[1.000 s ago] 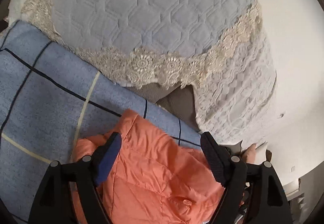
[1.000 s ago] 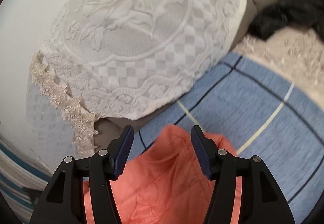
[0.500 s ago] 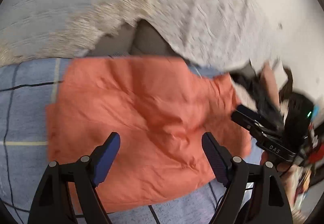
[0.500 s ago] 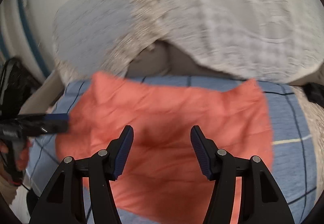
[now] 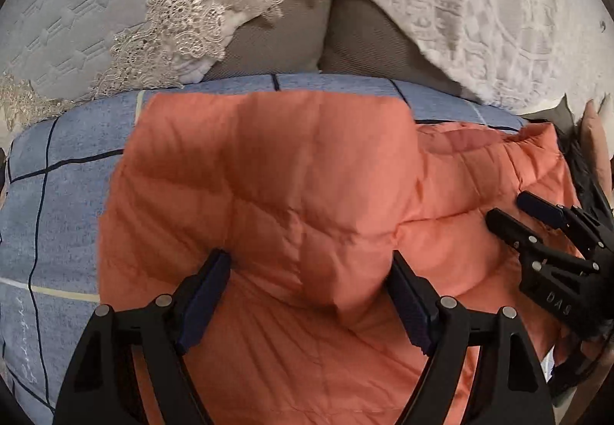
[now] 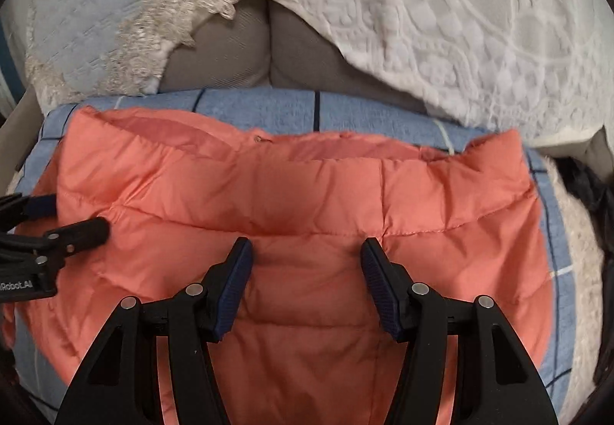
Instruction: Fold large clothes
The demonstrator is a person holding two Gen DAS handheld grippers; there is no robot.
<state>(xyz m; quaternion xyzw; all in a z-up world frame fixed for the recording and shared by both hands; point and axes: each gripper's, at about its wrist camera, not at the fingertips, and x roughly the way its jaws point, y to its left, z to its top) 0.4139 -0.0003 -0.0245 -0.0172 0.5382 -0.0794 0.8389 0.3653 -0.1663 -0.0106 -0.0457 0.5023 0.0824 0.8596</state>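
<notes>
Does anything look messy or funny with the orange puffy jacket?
A bit. The orange jacket lies rumpled on the blue checked sheet: one part is flopped over the rest, making a lumpy fold between the left gripper fingers. No rip or stain shows. Both grippers, right gripper too, are open above it.

Black tongs [image 5: 311,294], navy ribbed pads [image 5: 203,296], silver screws

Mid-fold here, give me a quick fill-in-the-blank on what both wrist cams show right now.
1. The quilted jacket is ____ in colour.
2. It lies on a ____ checked sheet.
3. Both the left gripper and right gripper have their jaws ____.

Missing words: orange; blue; open
</notes>
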